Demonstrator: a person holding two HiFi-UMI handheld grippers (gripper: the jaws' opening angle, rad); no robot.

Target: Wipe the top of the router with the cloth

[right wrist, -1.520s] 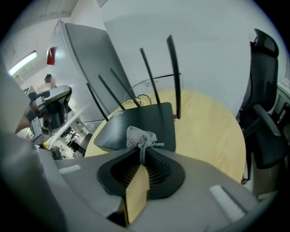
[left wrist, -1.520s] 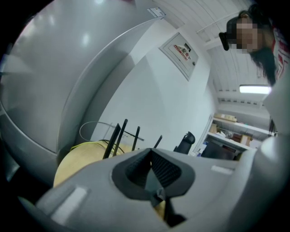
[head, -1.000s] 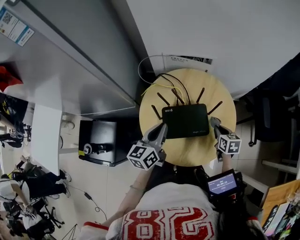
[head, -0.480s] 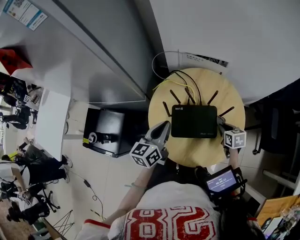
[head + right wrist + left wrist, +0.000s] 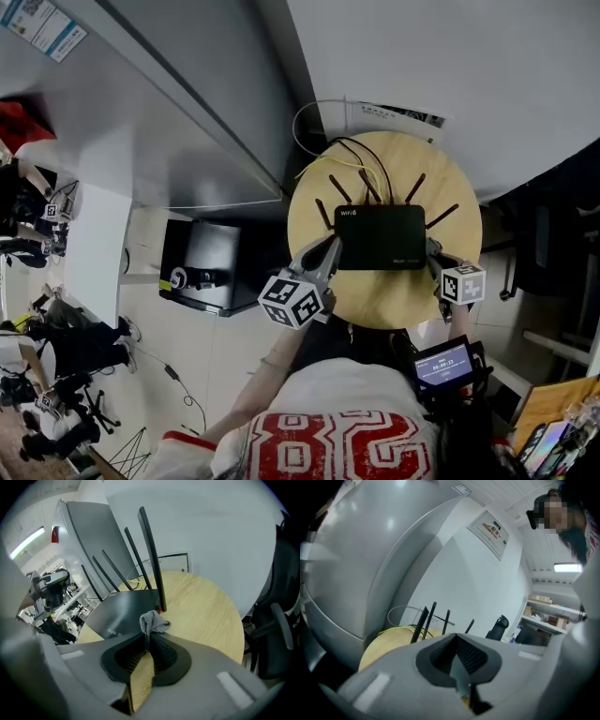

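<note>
- The black router sits in the middle of the round worktop.
- The right gripper has its fingers squeezed shut on the grey cloth, just by the router's right side.
- The left gripper is closed on nothing.
- Little has moved. The cloth is still off the top, so wiping has probably not begun.
- The top is bare, but the antennas stand along its far edge.

Matt plastic router, wood-grain table, soft cloth
</note>
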